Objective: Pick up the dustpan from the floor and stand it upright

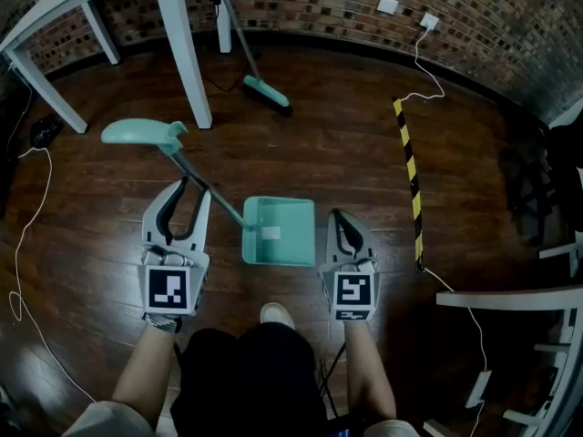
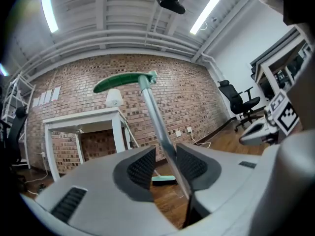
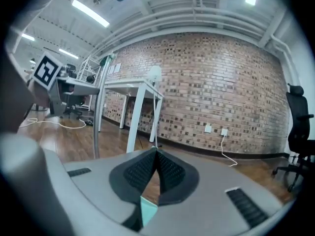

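The teal dustpan [image 1: 278,232] sits low by my feet. Its grey pole [image 1: 205,187] rises up and to the left to a teal grip [image 1: 141,133]. My left gripper [image 1: 187,185] is open around the pole. In the left gripper view the pole [image 2: 157,127] runs between the pads and lies against the right pad [image 2: 192,163], with a gap to the left one. My right gripper [image 1: 339,215] hangs just right of the pan, shut, its tips [image 3: 156,151] meeting. A sliver of the teal pan [image 3: 147,211] shows through the gap near the jaws' base.
A broom [image 1: 266,92] leans near the white table legs [image 1: 187,53] at the back. A yellow-black strip [image 1: 410,167] and a white cable [image 1: 27,235] lie on the wooden floor. A white rack [image 1: 510,299] stands at the right.
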Demonstrator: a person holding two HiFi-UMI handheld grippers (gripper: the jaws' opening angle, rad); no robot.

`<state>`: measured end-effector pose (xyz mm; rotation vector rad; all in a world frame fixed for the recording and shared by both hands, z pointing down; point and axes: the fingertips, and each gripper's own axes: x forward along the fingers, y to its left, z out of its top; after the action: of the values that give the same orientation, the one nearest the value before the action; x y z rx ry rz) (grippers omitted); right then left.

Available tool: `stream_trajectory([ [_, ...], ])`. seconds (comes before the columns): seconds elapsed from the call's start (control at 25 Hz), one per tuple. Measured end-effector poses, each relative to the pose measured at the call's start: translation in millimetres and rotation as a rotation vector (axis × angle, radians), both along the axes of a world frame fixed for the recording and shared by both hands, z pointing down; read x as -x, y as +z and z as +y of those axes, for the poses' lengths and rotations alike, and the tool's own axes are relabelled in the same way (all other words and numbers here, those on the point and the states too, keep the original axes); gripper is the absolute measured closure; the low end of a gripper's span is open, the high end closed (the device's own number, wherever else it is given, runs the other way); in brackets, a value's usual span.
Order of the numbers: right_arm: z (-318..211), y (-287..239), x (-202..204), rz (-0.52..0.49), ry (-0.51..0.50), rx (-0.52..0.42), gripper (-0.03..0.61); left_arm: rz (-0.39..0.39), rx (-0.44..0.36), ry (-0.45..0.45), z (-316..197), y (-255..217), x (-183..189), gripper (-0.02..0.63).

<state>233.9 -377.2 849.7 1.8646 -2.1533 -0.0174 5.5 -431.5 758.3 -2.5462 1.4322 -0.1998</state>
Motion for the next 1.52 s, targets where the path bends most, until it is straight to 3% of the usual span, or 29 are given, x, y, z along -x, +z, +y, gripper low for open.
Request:
stream_trajectory([
  [0.16, 27, -98, -2, -0.033, -0.003, -0.055, 0.592, -0.006, 0.035, -0.011, 12, -45, 4, 0.461],
  [0.2, 33, -126, 1, -0.025, -0.018, -0.054, 0.594, -0.007, 0.049, -0.004, 16, -60, 6, 0.492],
  [0.28, 42, -184, 9, -0.002, -0.052, -0.031, 0.592, -0.005, 0.071, 0.048, 26, -96, 8, 0.615],
  [0.44, 47, -322, 13, 0.015, -0.100, -0.051, 0.592, -0.037, 0.095, 0.143, 39, -196, 12, 0.617],
  [0.6, 59, -432, 29, 0.003, -0.139, -0.035, 0.592, -0.007, 0.129, 0.211, 59, -304, 26, 0.618],
  [0.8, 78, -555, 33, -0.088, -0.150, -0.087, 0.591, 0.057, 0.103, 0.195, 82, -444, 51, 0.617],
  [0.92, 96, -595, 41, -0.177, -0.129, -0.072, 0.591, 0.084, 0.122, 0.182, 106, -493, 75, 0.618],
  [1.08, 131, -639, 45, -0.276, -0.093, -0.077, 0.594, 0.054, 0.124, 0.203, 130, -529, 90, 0.618],
  [1.32, 175, -668, 54, -0.293, -0.041, -0.104, 0.595, 0.102, 0.129, 0.185, 154, -560, 109, 0.618],
  [1.52, 194, -683, 63, -0.266, -0.069, -0.128, 0.594, 0.033, 0.072, 0.224, 183, -580, 107, 0.617],
])
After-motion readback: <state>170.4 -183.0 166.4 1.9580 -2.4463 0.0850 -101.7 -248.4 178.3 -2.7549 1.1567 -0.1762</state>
